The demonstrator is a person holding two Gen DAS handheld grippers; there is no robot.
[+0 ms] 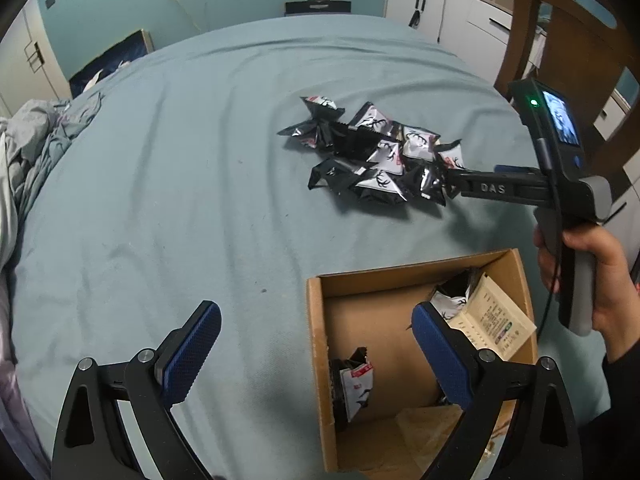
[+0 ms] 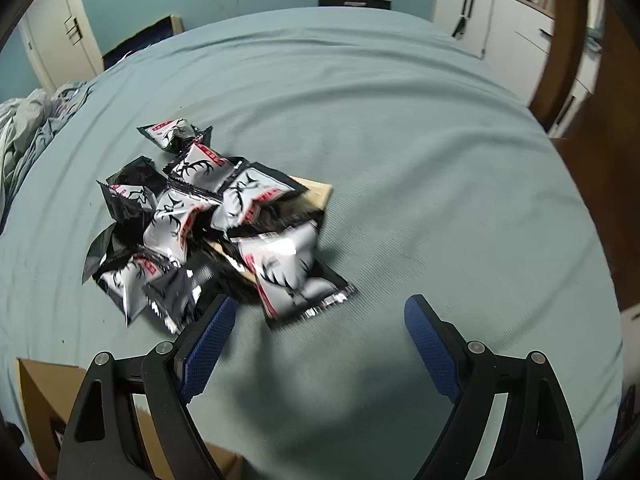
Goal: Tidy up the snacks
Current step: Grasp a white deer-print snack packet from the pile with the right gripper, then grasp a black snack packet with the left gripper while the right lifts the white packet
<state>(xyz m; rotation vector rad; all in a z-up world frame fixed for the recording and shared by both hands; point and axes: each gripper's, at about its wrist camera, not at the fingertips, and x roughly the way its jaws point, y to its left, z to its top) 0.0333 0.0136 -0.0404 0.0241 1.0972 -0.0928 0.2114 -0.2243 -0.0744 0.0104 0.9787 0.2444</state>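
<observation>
Snack packets, glossy black-and-silver foil with an antler print, lie heaped mid-bed on the wrinkled teal sheet, few yet in the open brown cardboard box; right gripper nears the heap, jaws apart and empty, likely to pick; left gripper waits spread over the box.

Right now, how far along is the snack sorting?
Barely started: a few packets already lie in the cardboard box. Nothing is in hand; the right gripper hangs open near the snack pile on the bed sheet, and the left gripper is open and empty over the box. Most of the pile remains.
</observation>
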